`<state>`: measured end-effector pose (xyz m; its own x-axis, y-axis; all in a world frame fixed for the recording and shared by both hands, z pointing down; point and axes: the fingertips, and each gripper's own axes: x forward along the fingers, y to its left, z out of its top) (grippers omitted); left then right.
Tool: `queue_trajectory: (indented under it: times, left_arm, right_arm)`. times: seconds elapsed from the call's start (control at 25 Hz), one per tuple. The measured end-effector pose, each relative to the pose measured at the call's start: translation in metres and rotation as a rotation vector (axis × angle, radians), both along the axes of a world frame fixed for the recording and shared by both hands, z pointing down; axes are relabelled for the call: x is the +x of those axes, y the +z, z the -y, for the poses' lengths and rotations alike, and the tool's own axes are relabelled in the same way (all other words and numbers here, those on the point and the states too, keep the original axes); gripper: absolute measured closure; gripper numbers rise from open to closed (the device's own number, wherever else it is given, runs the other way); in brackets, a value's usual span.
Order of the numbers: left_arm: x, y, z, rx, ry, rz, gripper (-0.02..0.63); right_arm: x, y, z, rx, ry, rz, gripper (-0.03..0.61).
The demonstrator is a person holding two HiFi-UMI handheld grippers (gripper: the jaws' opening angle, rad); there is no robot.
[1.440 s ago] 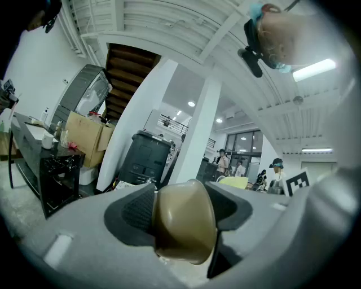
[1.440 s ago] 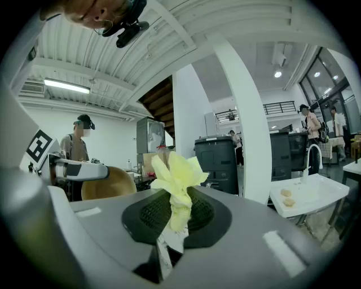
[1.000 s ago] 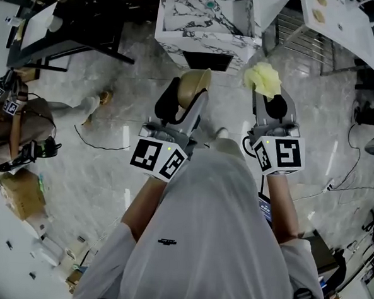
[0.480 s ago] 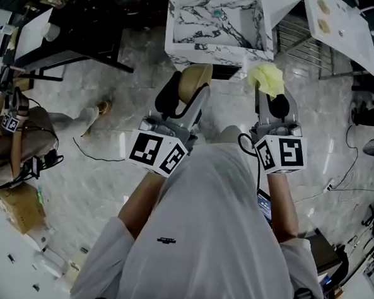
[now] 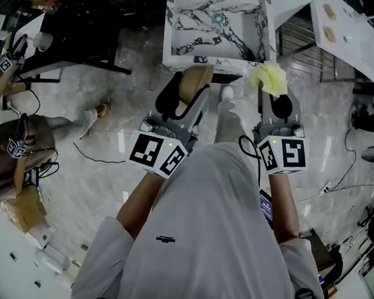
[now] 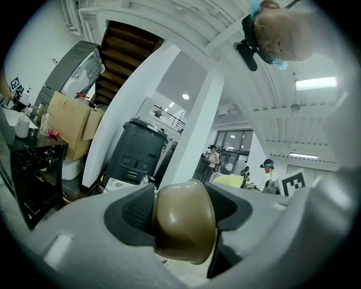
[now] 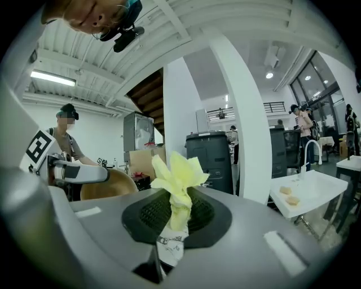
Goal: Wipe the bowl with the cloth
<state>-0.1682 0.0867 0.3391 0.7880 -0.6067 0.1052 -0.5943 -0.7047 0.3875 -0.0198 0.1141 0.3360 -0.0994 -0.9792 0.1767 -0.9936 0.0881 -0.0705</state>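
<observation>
Bowl and cloth both up
Left gripper (image 5: 183, 95) pinching the tan bowl (image 5: 195, 82), right gripper (image 5: 273, 102) clamped on the yellow cloth (image 5: 270, 77), side by side, not touching.

Head view steeply down, gripper views close along left claw (image 6: 181, 223), right claw (image 7: 176, 217), facing outward, bowl (image 5: 193, 83) shared.

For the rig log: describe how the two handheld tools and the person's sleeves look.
Both the left tool and the right tool are grey moulded shells with black ribbed pads. Each carries a white cube of black square markers with a small green light. A black cable loops beside the right cube. The person wears a pale short-sleeved shirt.
</observation>
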Motion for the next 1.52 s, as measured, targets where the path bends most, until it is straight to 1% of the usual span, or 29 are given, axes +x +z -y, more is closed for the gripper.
queue_trajectory:
  times: [0.12,0.44,0.64,0.8,0.96,1.08,1.2,1.4,1.52]
  left_arm:
    - [0.02,0.002,0.027,-0.008,-0.028,0.011,0.333]
    - [0.091,-0.005,0.102,-0.012,-0.086,0.054,0.333]
    - [0.127,-0.009,0.133,0.008,-0.129,0.081,0.333]
    - [0.15,-0.011,0.148,0.022,-0.131,0.098,0.333]
    - [0.159,-0.009,0.157,0.038,-0.151,0.128,0.333]
    - [0.161,-0.006,0.162,0.047,-0.16,0.158,0.333]
    - [0.161,-0.006,0.169,0.064,-0.157,0.186,0.333]
    - [0.167,-0.005,0.17,0.09,-0.101,0.242,0.333]
    - [0.171,0.001,0.168,0.096,-0.053,0.281,0.333]
  right_arm:
    - [0.019,0.006,0.031,-0.004,-0.034,0.008,0.535]
    - [0.086,0.003,0.115,0.005,-0.142,0.018,0.535]
    - [0.113,0.002,0.153,0.016,-0.235,0.033,0.535]
    - [0.126,-0.001,0.174,0.031,-0.333,0.047,0.535]
    - [0.124,-0.004,0.186,0.048,-0.437,0.036,0.535]
    - [0.115,-0.007,0.192,0.06,-0.521,0.032,0.535]
    - [0.104,-0.014,0.202,0.081,-0.582,0.034,0.535]
    - [0.078,-0.035,0.214,0.125,-0.703,0.017,0.535]
    - [0.065,-0.046,0.221,0.147,-0.739,0.002,0.535]
